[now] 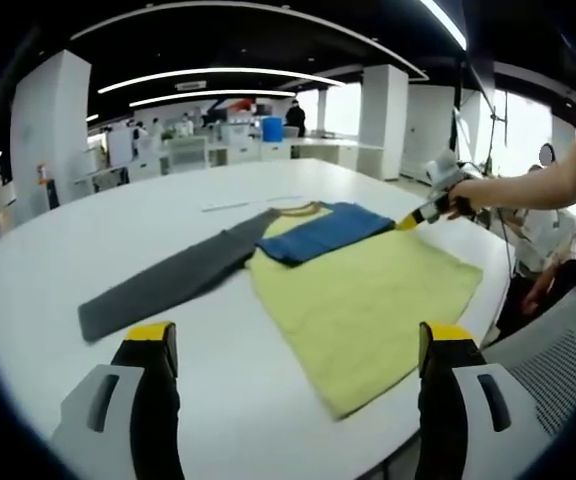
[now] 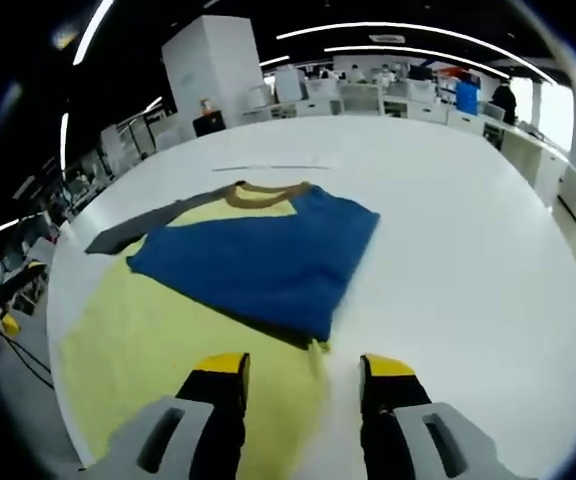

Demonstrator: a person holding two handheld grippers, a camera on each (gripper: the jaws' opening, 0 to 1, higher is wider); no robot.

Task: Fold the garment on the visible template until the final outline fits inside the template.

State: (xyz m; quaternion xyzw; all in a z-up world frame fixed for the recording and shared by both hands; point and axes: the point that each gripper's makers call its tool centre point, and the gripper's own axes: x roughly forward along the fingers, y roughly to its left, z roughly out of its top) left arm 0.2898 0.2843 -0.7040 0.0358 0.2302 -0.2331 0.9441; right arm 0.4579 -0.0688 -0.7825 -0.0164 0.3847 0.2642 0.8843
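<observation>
A long-sleeved garment lies flat on the white table (image 1: 88,240). Its body is yellow (image 1: 378,300). The grey sleeve (image 1: 168,280) stretches out to the left. The blue sleeve (image 1: 330,232) is folded across the chest below the tan collar (image 1: 303,210). My left gripper (image 1: 298,335) hovers open over the garment's near hem, jaws wide apart. My right gripper (image 1: 416,218), in a person's hand, has its yellow tips at the blue sleeve's end. In the right gripper view it (image 2: 303,365) stands open, with the blue sleeve (image 2: 258,260) and its cuff just ahead over yellow cloth (image 2: 168,350).
A thin pale strip (image 1: 248,204) lies on the table beyond the collar, also visible as a strip (image 2: 268,167). The table edge runs close along the garment's right side, with a mesh chair (image 1: 558,370) and a person's arm (image 1: 538,185) past it. Desks and pillars stand behind.
</observation>
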